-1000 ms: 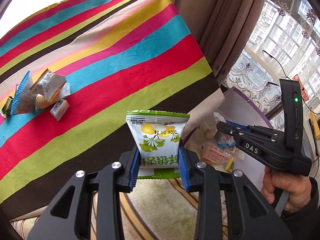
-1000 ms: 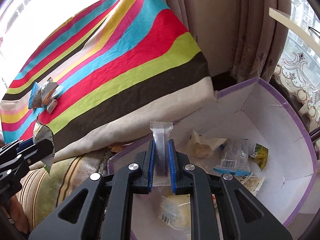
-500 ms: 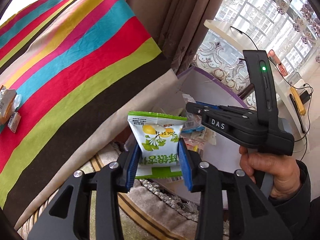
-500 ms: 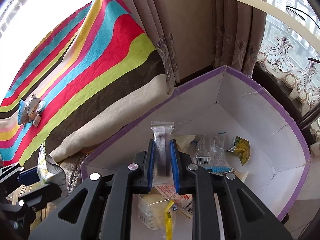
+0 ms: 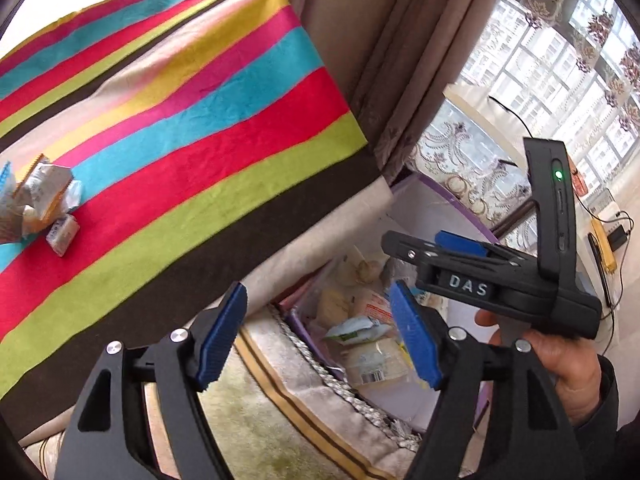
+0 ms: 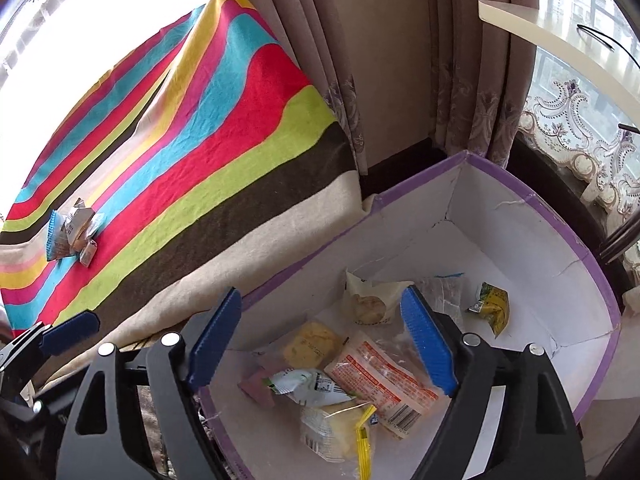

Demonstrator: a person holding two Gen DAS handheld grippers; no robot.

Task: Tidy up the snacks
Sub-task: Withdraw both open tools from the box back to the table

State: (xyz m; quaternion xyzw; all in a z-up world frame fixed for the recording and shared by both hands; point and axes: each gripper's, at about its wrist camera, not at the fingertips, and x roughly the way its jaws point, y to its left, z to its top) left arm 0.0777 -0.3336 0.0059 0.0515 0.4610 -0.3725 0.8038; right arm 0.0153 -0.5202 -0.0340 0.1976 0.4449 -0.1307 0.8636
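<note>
Over a white box with a purple rim [image 6: 420, 178], my right gripper [image 6: 322, 338] has its jaws opening and nothing between its blue pads. Beside it, my left gripper [image 5: 320, 336] also has its jaws opening and empty. The green-and-white lemon packet [image 6: 308, 388] lies in the box among an orange-red packet [image 6: 380, 384], a yellow one [image 6: 492, 308] and a bun [image 6: 368, 304]. I cannot pick out the thin clear stick packet. In the left wrist view the right gripper [image 5: 400, 248] shows from the side, held by a hand [image 5: 560, 364]. A small pile of snacks [image 5: 40, 204] remains on the striped cloth.
The striped cloth [image 6: 240, 128] covers a table left of the box, with the snack pile [image 6: 72, 232] near its far left. Curtains [image 6: 400, 60] hang behind the box. A patterned cushion or rug [image 5: 280, 420] lies below my left gripper. A cabled shelf [image 5: 600, 240] is at right.
Both grippers have opened wide. The lemon packet has dropped from my left gripper into the box. The clear stick packet has left my right gripper. Both views have shifted a little.
</note>
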